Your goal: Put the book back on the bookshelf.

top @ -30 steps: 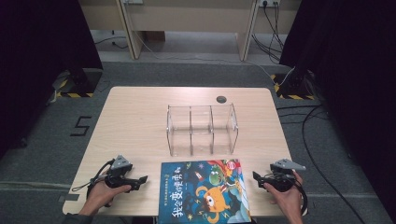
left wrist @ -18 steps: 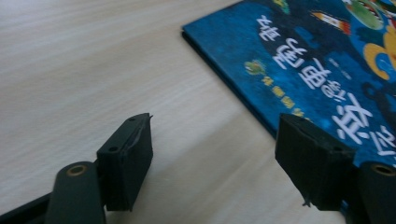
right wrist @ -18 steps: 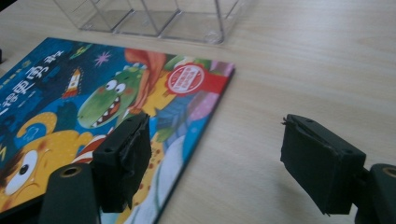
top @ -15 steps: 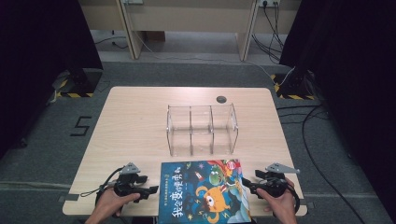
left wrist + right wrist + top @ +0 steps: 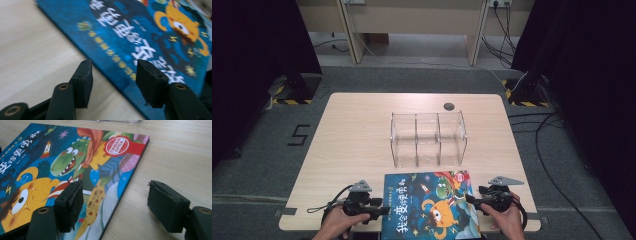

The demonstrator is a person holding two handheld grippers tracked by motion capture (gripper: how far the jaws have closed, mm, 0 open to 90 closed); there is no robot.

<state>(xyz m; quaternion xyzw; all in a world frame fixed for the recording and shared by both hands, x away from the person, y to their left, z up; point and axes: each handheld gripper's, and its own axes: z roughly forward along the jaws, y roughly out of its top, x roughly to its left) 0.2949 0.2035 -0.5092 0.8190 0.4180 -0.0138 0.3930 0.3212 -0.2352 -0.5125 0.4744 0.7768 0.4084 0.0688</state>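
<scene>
Between the left gripper [image 5: 113, 72]'s two black jaws, which are standing apart and pressing on nothing, the spine-side edge of the blue, glossy picture book with cartoon monsters on its cover [image 5: 429, 205] is running diagonally, one jaw over the pale wooden table [image 5: 357, 130] and the other over the cover. These jaws have just been closing, yet the pads are clamping nothing so far. At the book's opposite side, the right gripper [image 5: 113, 202] is straddling the long edge in the same way: one pad is hovering over the cover near the green dinosaur, the other over bare wood, released and gripping nothing, having also just been narrowing a little.

Seen from the high view, the book is lying flat at the near edge of the table, cover up, its near end slightly overhanging, with a hand [image 5: 337, 222] behind each gripper on either side. Just beyond it the clear acrylic three-slot rack [image 5: 428, 137] is standing empty, apart from the book.

Judging by this, the step is taking hold of the book at both edges. Doing it well likely means lowering each outer jaw until it is sliding under the cover's edge, or drawing the book further over the table's rim first, then closing both sides evenly so the book is rising level rather than flexing or slipping.
</scene>
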